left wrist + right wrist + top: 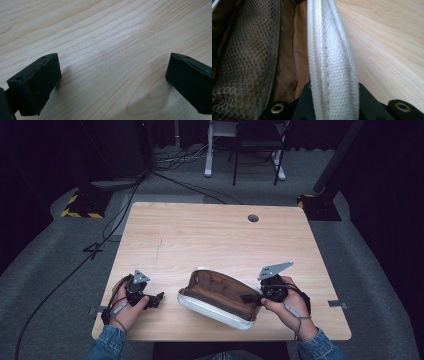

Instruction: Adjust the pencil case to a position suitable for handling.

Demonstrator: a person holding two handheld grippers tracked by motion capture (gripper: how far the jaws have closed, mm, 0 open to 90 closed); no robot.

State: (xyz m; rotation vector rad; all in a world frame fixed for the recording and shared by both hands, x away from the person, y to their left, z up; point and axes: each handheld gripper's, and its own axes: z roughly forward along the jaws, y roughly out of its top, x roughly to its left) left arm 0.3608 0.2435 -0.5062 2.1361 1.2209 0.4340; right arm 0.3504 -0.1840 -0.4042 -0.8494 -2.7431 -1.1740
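A white pouch (pixel 216 312) with a brown lining lies open near the table's front edge. My right gripper (pixel 251 297) is shut on the pouch's right end, and its wall (pixel 332 62) of white woven fabric runs up from between the jaws, with the brown mesh pocket (pixel 247 55) of the inside to its left. My left gripper (pixel 159 299) rests on the wood to the left of the pouch, a short gap away. Its two black pads (pixel 37 82) stand wide apart over bare wood with nothing between them.
The light wooden table (pixel 200 235) has a round cable hole (pixel 253 218) at the back right. Beyond the table are grey carpet, black cables, a stand's base with yellow-black stripes (pixel 80 206) and white furniture legs (pixel 208 150).
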